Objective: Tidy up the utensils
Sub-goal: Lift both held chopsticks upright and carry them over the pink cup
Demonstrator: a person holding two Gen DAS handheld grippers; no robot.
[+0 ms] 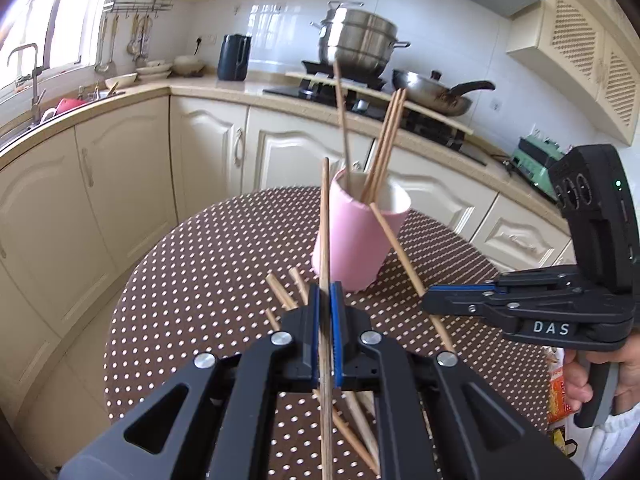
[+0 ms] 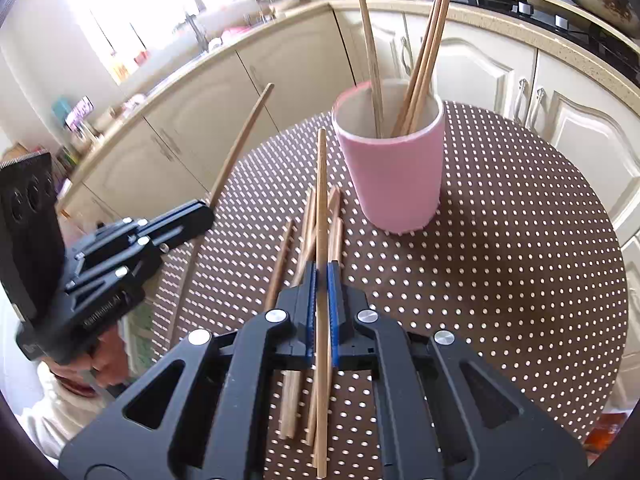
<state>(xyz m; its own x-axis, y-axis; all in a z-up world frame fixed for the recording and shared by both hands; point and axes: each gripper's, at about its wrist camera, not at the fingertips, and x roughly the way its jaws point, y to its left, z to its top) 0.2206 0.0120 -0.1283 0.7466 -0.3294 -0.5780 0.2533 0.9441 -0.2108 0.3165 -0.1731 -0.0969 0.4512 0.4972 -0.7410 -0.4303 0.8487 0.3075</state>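
On dotted brown table (image 1: pixel 200 280), pink cup (image 1: pixel 356 236) stands.

Cup (image 2: pixel 394 168) on table (image 2: pixel 520 280); chopsticks (image 2: pixel 420 68) in cup; loose chopsticks (image 2: pixel 280 272) before cup.

One pink cup (image 2: pixel 394 168), centre of frame. Chopsticks in cup (image 2: pixel 424 52): four. Chopsticks held, one per gripper: two. Loose chopsticks on the dotted table (image 2: pixel 520 264), lower centre (image 2: pixel 280 264): about five, overlap obscures count.
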